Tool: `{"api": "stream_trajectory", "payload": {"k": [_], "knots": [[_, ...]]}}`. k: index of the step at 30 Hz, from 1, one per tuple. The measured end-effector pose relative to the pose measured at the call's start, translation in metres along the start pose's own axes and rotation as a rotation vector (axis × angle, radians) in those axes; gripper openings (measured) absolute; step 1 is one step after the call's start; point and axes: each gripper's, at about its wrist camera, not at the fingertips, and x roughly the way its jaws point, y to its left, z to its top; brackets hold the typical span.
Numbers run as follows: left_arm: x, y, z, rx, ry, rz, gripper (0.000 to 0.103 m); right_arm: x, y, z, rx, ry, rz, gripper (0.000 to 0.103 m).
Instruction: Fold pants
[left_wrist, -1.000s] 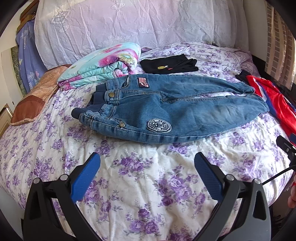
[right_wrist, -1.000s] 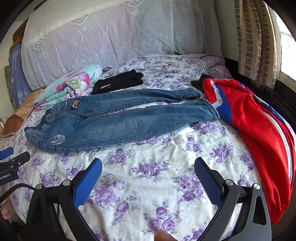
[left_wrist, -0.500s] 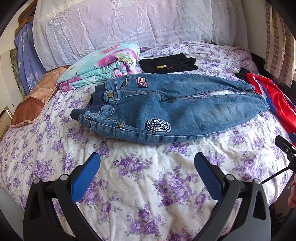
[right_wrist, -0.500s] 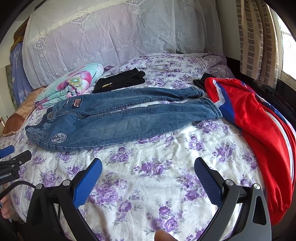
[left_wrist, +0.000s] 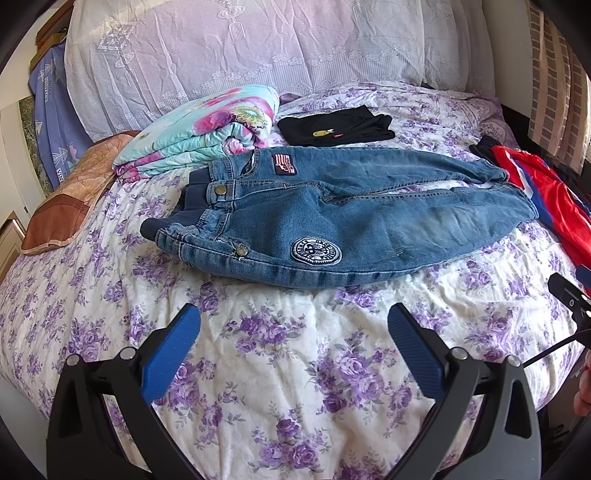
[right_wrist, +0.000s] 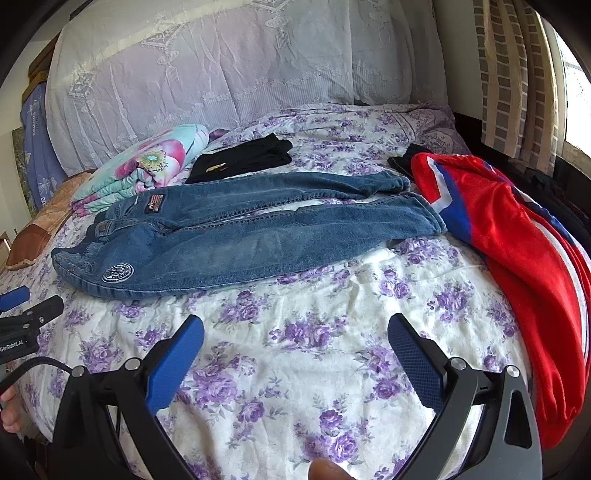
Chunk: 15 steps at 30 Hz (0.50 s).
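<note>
step: my approach, fold not begun | jeans (left_wrist: 354, 225) flat on bed (left_wrist: 295, 369) | left tool (left_wrist: 293, 343), right tool (right_wrist: 295, 343) wide open, empty | next: I'd grab waistband and hems

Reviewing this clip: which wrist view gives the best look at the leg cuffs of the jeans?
The right wrist view. There the jeans lie full length and both leg cuffs sit near mid-frame beside the red garment. In the left wrist view the waistband dominates, and the cuffs are small and far off to the right.
</note>
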Motion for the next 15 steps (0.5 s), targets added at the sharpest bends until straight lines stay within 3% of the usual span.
{"api": "stream_trajectory", "payload": {"k": [15], "knots": [[0.011, 0.016, 0.010, -0.002, -0.004, -0.038, 0.099, 0.012, 0.004, 0.009, -0.032, 0.022, -0.003, 0.100]]}}
